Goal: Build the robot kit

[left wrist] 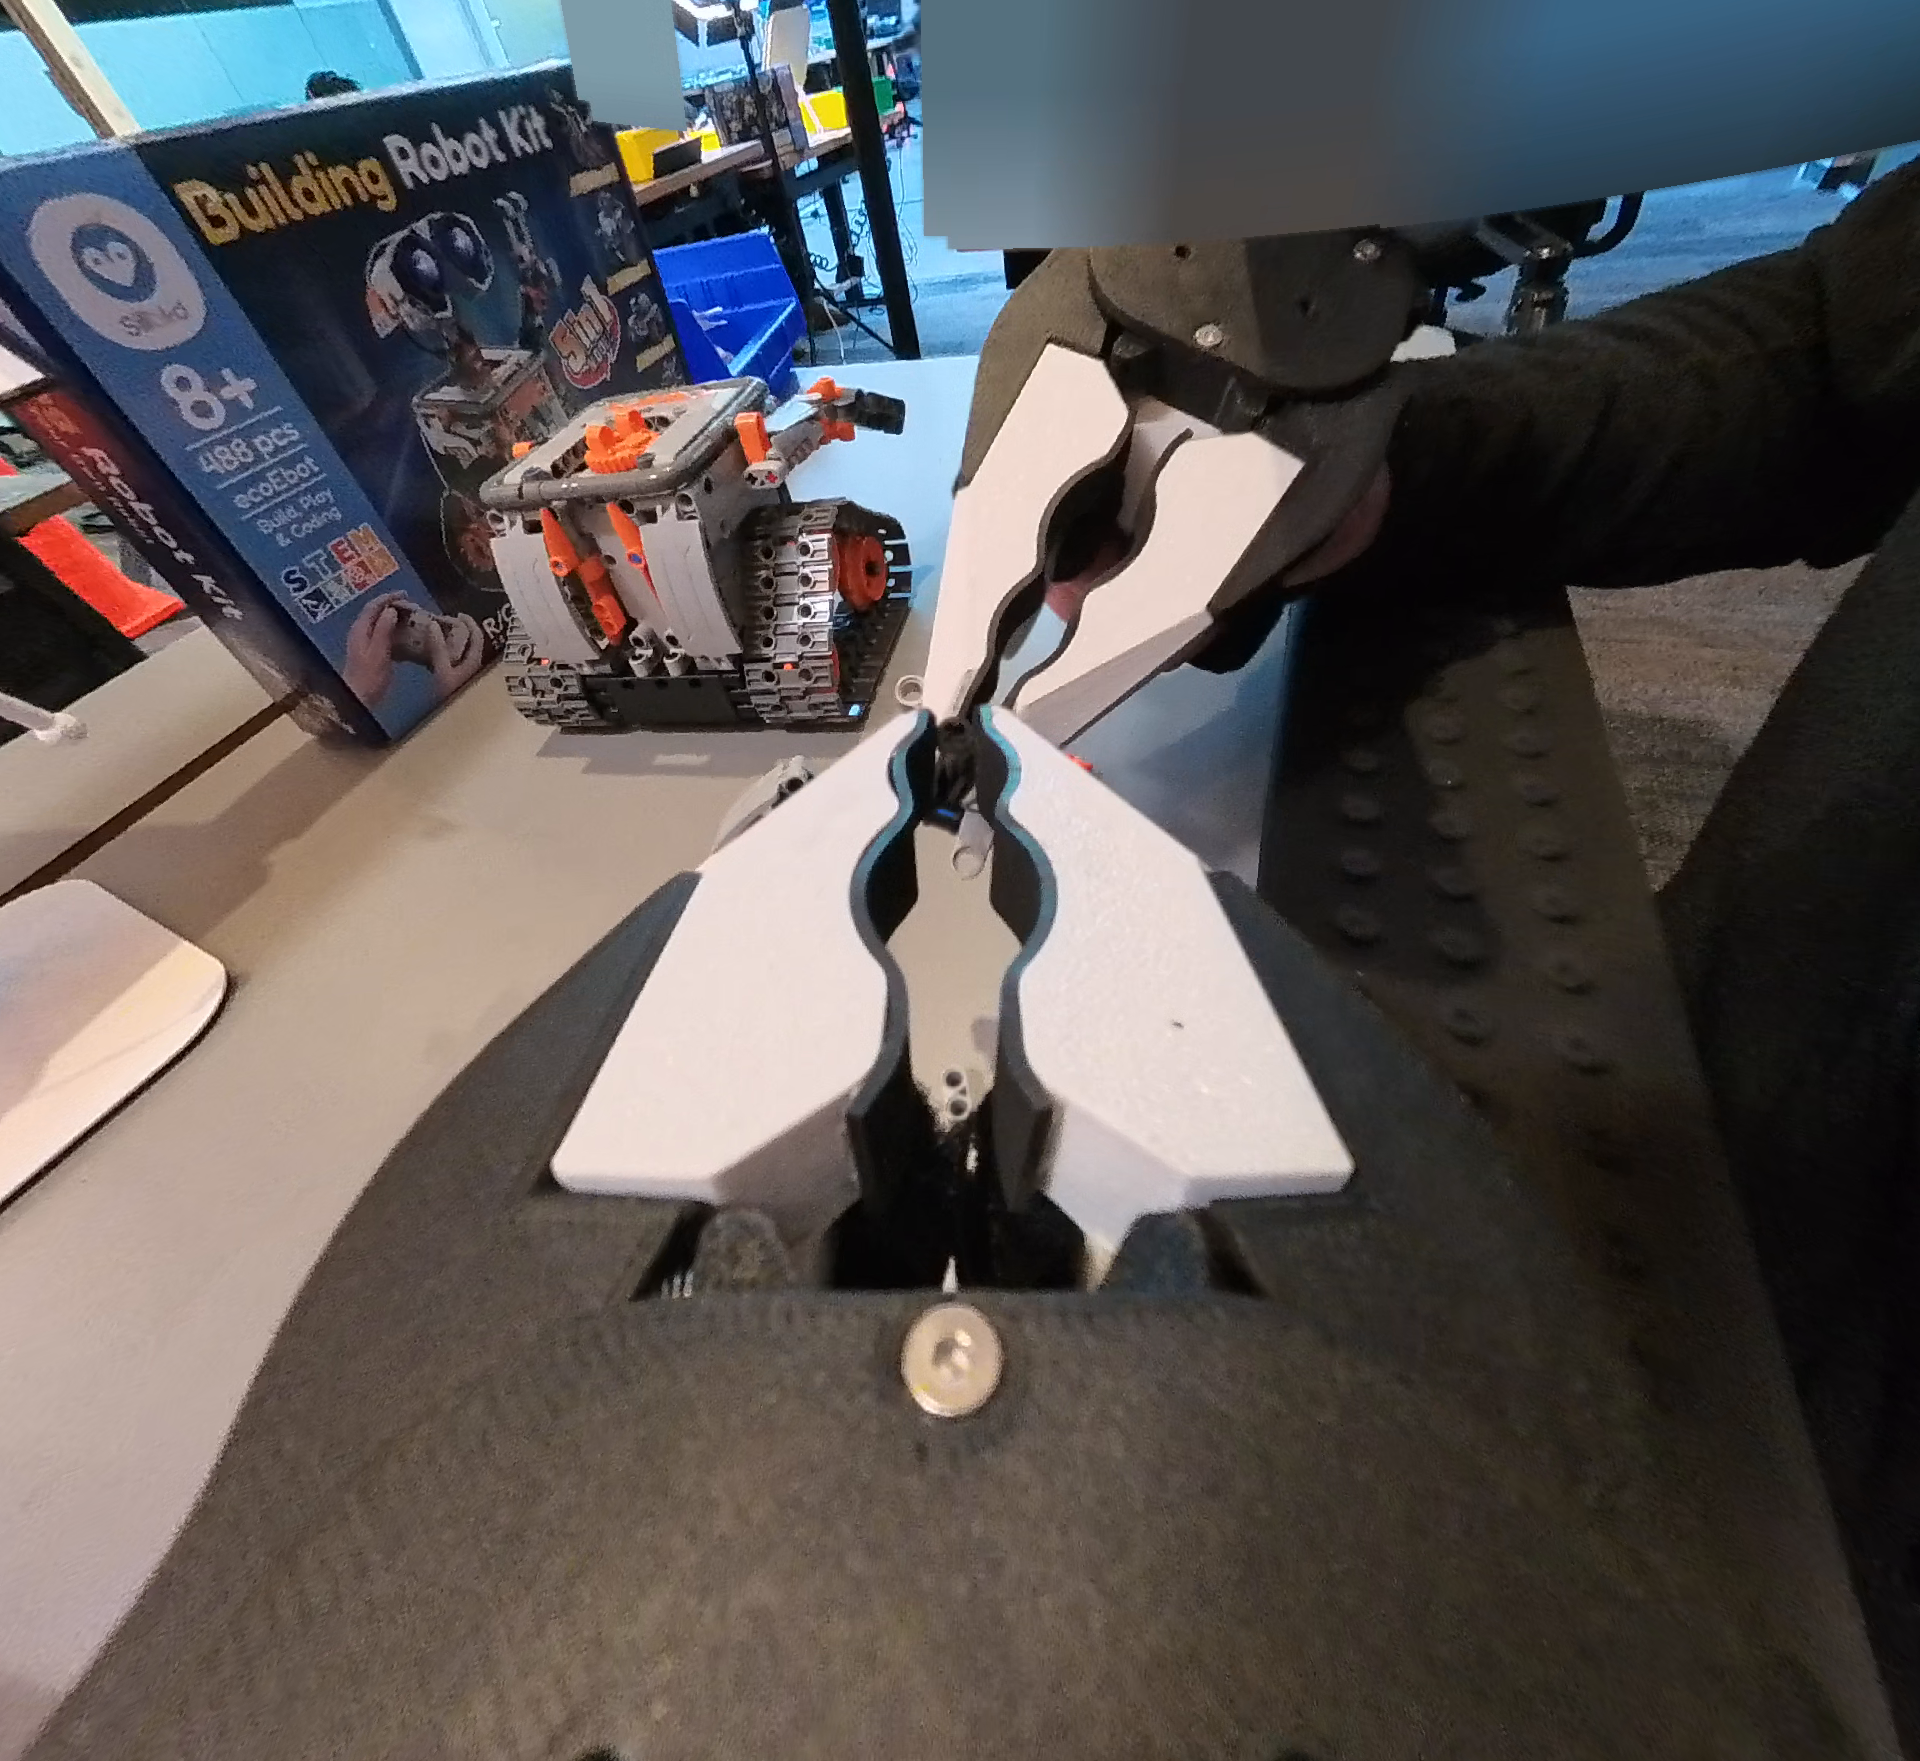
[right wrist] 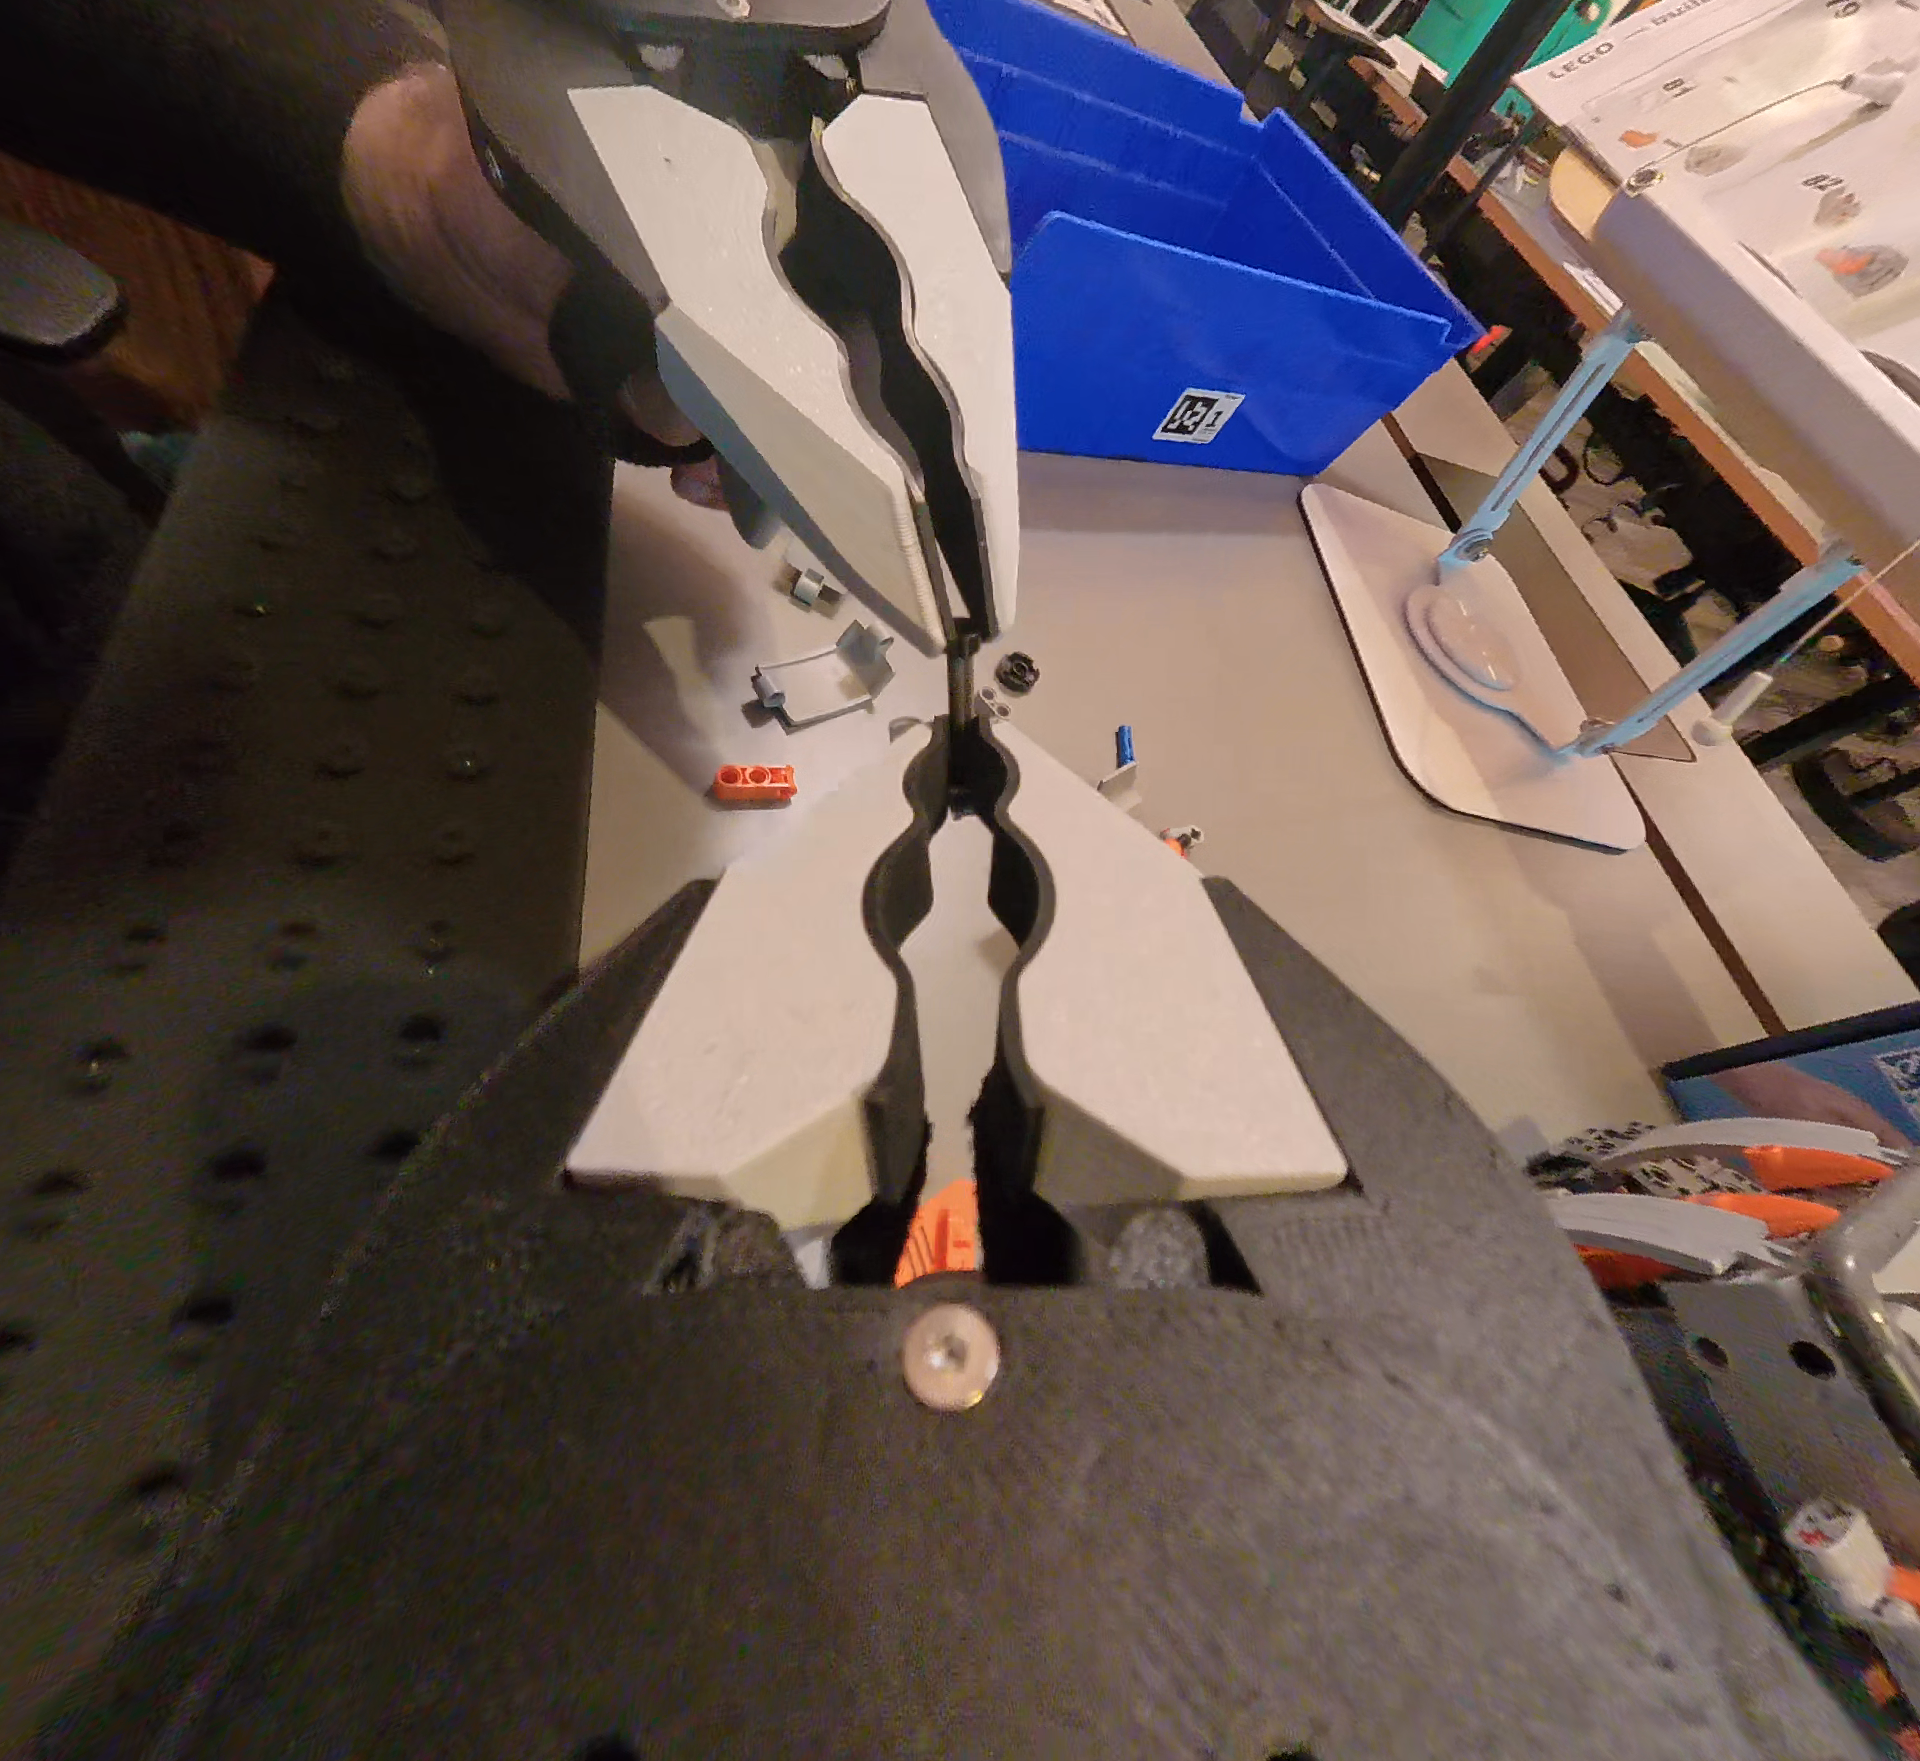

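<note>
My left gripper and my right gripper meet tip to tip above the grey table. Both are shut on a small black axle-like piece, one at each end. It shows dark between the left fingertips. In the left wrist view the right gripper comes in from the upper right, held by a hand in a dark sleeve. In the right wrist view the left gripper comes down from above. How the piece sits inside the jaws is hidden.
A grey-and-orange tracked robot model stands by a kit box. A blue bin sits behind. Loose parts lie below: an orange beam, a grey panel, a black ring. A white stand base holds a booklet. My two grippers' fingertips are within a few centimetres of each other.
</note>
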### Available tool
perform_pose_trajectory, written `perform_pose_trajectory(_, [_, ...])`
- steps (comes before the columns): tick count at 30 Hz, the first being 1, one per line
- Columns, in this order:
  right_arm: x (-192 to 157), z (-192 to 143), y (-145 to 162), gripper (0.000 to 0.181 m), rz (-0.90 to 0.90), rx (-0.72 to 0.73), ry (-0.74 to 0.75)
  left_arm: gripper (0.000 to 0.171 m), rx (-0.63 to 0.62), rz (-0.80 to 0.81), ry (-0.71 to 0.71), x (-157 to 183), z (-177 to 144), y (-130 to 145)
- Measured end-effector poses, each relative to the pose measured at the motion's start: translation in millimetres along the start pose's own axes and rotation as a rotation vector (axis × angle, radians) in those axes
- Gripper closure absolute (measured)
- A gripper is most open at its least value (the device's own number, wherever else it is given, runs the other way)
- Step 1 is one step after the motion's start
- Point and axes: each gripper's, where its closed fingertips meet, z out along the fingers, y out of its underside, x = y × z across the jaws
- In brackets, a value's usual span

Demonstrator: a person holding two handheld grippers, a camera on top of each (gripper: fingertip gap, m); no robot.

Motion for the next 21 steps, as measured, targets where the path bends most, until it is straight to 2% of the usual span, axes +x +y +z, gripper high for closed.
perform_pose_trajectory(12, [12.9, -0.1, 1.9, 0.181, -0.01, -0.045, 0.122, 0.167, -0.012, -0.018, -0.133, -11.4, 5.4, -1.9])
perform_pose_trajectory(21, [18.0, -3.2, -1.7, 0.181, 0.023, -0.03, 0.164, 0.167, 0.024, -0.037, -0.193, -14.3, 8.5, -8.9])
